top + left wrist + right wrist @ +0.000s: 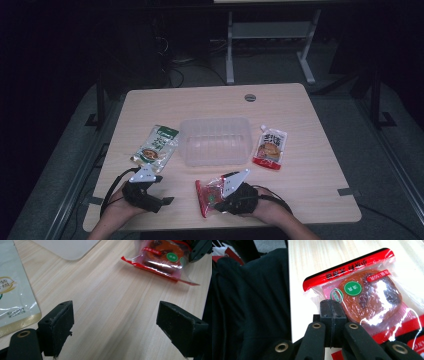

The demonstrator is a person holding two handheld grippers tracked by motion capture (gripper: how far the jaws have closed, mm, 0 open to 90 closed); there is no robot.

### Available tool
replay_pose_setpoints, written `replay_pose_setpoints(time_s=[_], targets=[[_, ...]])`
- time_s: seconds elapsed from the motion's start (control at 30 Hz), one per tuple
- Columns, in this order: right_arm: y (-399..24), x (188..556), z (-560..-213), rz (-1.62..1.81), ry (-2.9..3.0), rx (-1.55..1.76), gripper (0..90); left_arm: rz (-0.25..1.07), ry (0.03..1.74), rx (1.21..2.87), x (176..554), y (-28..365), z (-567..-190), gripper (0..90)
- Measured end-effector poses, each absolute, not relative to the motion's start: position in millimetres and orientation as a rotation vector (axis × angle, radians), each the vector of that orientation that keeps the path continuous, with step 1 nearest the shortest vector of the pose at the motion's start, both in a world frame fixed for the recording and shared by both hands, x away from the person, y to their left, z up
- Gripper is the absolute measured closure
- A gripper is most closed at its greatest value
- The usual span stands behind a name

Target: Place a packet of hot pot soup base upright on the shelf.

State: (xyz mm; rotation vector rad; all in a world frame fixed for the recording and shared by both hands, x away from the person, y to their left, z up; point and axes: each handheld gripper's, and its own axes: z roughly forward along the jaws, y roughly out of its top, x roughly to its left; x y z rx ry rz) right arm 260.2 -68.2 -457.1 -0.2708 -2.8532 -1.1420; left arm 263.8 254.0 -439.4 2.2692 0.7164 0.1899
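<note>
A red clear-fronted snack packet point(207, 194) point(162, 260) point(367, 292) lies near the table's front edge. My right gripper point(220, 198) point(332, 307) is shut on the packet's near edge, with both jaws pressed together over the film. In the left gripper view that edge stands slightly off the wood. My left gripper point(152, 186) point(116, 311) stands open over bare wood, nothing between its jaws. It is just in front of a green and white pouch point(156, 145) point(12, 290).
A clear plastic container point(215, 121) point(67, 250) sits mid-table. To its right lies a white and red spouted pouch point(271, 147). The table's front edge point(290, 302) runs beside the packet, with dark clothing point(249, 305) beyond it. Desk legs stand behind the table.
</note>
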Motion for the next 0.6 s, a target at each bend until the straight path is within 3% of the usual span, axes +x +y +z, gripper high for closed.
replay_pose_setpoints(time_s=[0.33, 0.5, 0.6], targets=[[-66, 264, -457, -1.188, -2.862, -0.307, 89.7, 0.178, 0.706, 2.255, 264, 250, -439, 15.1], [-80, 264, -447, -1.252, -2.821, -0.39, 87.5, 0.172, 0.683, 2.235, 264, 245, -433, 24.1], [-91, 266, -442, -1.285, -2.806, -0.456, 81.2, 0.163, 0.672, 2.224, 264, 240, -429, 28.7]])
